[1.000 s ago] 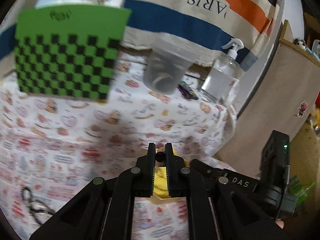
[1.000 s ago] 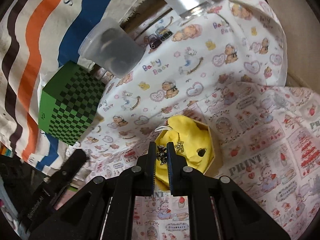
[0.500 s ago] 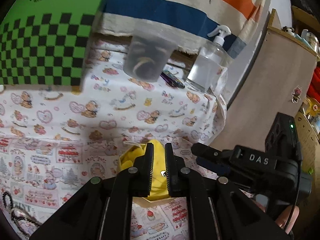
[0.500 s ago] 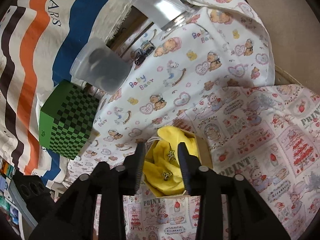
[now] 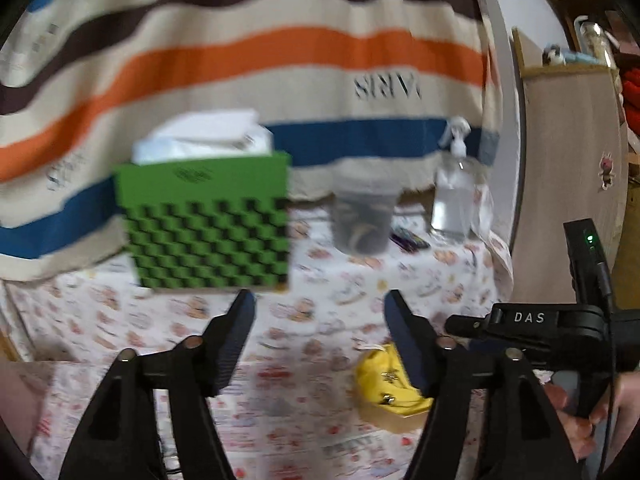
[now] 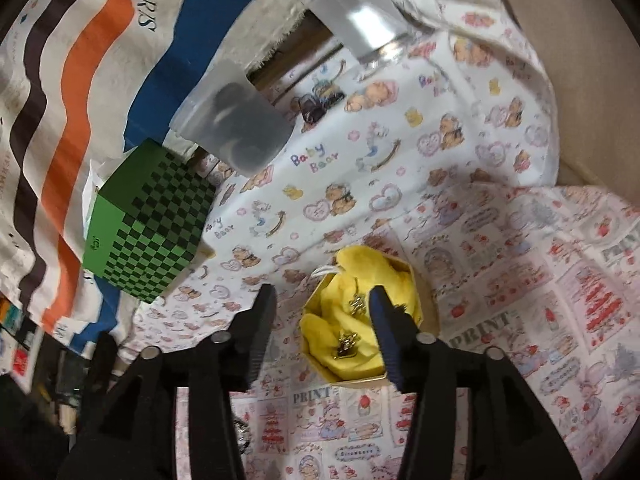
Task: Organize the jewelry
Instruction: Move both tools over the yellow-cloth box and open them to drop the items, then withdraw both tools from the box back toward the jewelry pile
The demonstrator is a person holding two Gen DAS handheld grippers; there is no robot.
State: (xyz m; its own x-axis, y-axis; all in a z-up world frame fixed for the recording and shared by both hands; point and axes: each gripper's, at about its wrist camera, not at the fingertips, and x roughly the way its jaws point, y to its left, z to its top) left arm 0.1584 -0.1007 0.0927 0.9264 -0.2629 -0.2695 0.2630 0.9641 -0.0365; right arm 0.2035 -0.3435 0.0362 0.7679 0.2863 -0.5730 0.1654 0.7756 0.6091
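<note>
A small hexagonal box (image 6: 427,312) lined with yellow cloth (image 6: 360,356) sits on the printed tablecloth. Small metal jewelry pieces (image 6: 347,344) lie on the cloth; another piece (image 6: 357,303) lies further back. My right gripper (image 6: 322,294) is open and empty, above the box's left side. My left gripper (image 5: 319,298) is open and empty, raised above the table; the box (image 5: 392,416) with its yellow cloth (image 5: 380,380) shows low right behind its right finger. The right gripper's body (image 5: 532,324) shows at the right of the left wrist view.
A green checkered box (image 6: 144,224) (image 5: 208,224), a translucent plastic cup (image 6: 236,128) (image 5: 362,220) and a clear pump bottle (image 5: 456,196) stand at the back. A dark hair clip (image 6: 320,102) lies by the cup. A striped cloth (image 5: 280,60) hangs behind.
Both grippers have opened wide. The right one let go of a jewelry piece into the yellow cloth. The left gripper has pulled back and tilted up, away from the box.
</note>
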